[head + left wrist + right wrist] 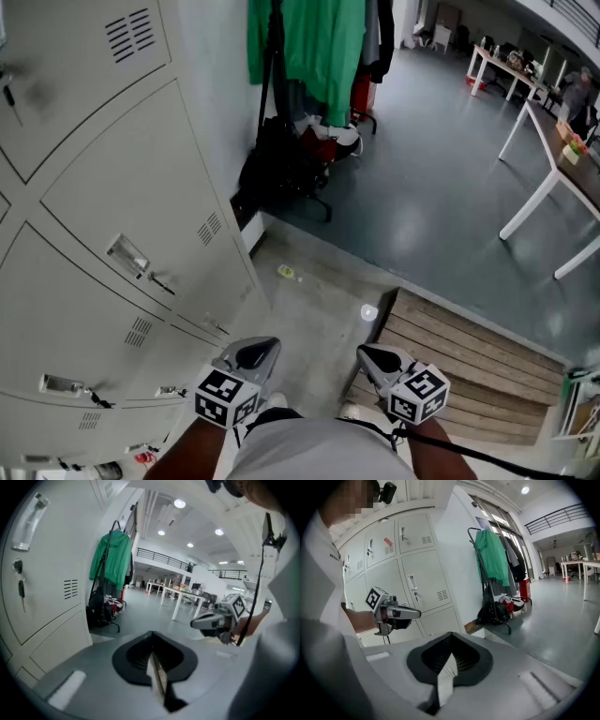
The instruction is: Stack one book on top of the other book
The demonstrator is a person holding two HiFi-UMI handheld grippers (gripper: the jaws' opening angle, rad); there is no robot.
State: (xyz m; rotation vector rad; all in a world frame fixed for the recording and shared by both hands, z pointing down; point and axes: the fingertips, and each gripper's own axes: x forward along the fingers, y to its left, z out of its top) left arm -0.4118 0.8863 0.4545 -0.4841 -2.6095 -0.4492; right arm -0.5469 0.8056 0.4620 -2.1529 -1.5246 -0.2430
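No book shows in any view. In the head view my left gripper point(261, 351) and right gripper point(369, 356) are held side by side close to the person's body, over a concrete floor, both pointing forward and slightly down. Both are shut with nothing between the jaws. The left gripper view shows its own jaws point(152, 652) closed together and the right gripper point(206, 620) off to the right. In the right gripper view its jaws point(450, 649) are closed too, and the left gripper point(401, 613) appears at the left in front of the lockers.
Grey lockers point(103, 234) fill the left. A coat rack with a green jacket point(309, 47) and a black bag point(277, 164) stands ahead. Wooden slatted boards point(469, 361) lie at the right, white tables point(553, 178) further off. A small yellowish scrap point(287, 272) lies on the floor.
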